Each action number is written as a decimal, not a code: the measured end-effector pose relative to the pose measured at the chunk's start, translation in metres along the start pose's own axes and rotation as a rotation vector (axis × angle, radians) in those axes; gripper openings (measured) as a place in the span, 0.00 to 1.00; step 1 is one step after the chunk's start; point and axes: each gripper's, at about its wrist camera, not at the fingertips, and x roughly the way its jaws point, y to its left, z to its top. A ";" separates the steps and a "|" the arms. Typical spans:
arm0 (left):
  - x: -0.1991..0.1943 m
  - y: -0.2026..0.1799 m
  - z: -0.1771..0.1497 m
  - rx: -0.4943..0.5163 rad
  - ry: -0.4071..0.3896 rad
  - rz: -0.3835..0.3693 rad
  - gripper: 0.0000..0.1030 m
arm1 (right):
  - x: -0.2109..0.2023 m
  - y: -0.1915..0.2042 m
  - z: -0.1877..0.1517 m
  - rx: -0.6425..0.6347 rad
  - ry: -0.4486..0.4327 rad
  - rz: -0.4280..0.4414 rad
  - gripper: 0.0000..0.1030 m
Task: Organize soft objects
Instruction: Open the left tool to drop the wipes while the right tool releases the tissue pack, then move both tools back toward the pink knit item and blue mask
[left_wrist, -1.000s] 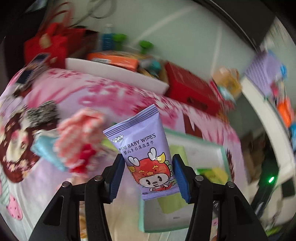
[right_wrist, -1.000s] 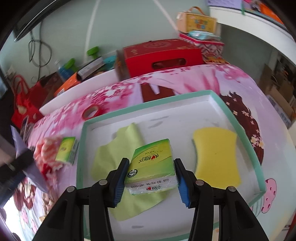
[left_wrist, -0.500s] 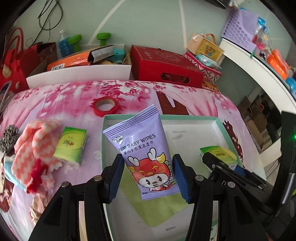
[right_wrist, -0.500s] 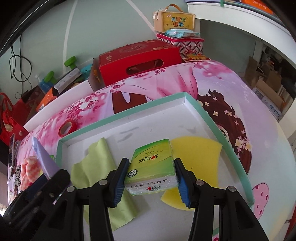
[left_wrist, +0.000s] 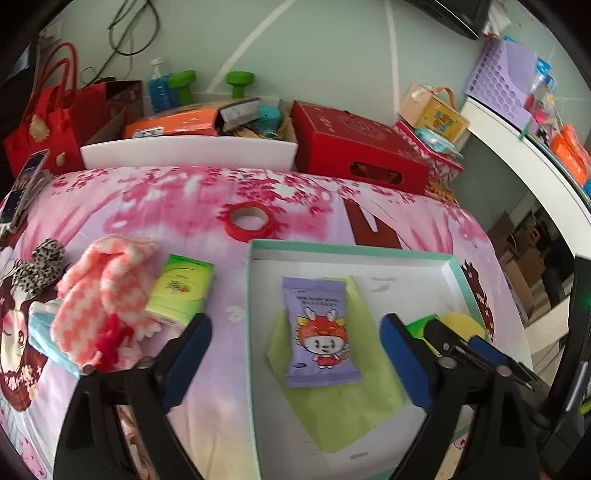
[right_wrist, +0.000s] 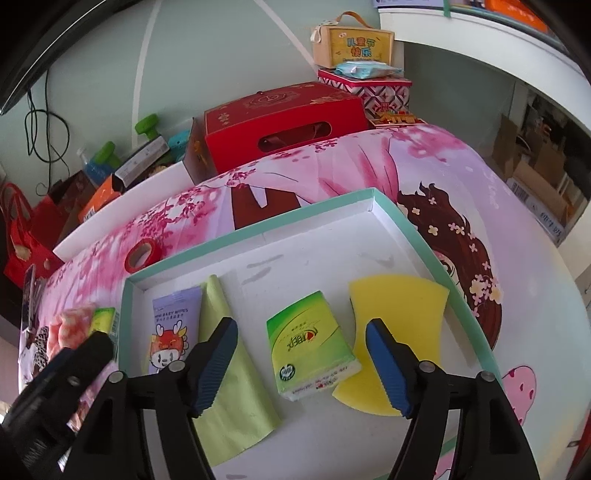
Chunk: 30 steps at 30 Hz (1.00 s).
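Note:
A white tray with a teal rim (left_wrist: 354, 249) (right_wrist: 258, 230) lies on the pink bedspread. In it lie a purple baby wipes pack (left_wrist: 319, 330) (right_wrist: 168, 336) on a light green cloth (left_wrist: 343, 402) (right_wrist: 229, 387), a green tissue pack (right_wrist: 310, 354) and a yellow sponge (right_wrist: 402, 317). My left gripper (left_wrist: 295, 358) is open and empty above the wipes pack. My right gripper (right_wrist: 301, 365) is open and empty around the green tissue pack, which rests on the tray. A second green tissue pack (left_wrist: 181, 291), a pink-white knit cloth (left_wrist: 99, 295) and a leopard-print item (left_wrist: 38, 260) lie left of the tray.
A red tape roll (left_wrist: 249, 221) lies beyond the tray. A red box (left_wrist: 354, 147) (right_wrist: 280, 122), a white bin of clutter (left_wrist: 188, 151) and a red bag (left_wrist: 37, 122) stand along the wall. A phone (left_wrist: 22, 186) lies at the far left.
Both grippers opened. The wipes pack dropped from the left gripper onto the green cloth; the tissue pack left the right gripper and now rests in the tray beside the sponge.

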 end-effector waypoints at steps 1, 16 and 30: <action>-0.001 0.004 0.001 -0.013 -0.005 0.005 0.93 | -0.001 0.000 0.000 0.000 0.000 0.000 0.75; -0.037 0.083 0.004 -0.220 -0.014 0.170 0.94 | -0.024 0.009 0.000 -0.003 -0.047 0.024 0.75; -0.086 0.168 -0.015 -0.433 -0.018 0.300 0.94 | -0.044 0.084 -0.024 -0.193 -0.024 0.166 0.75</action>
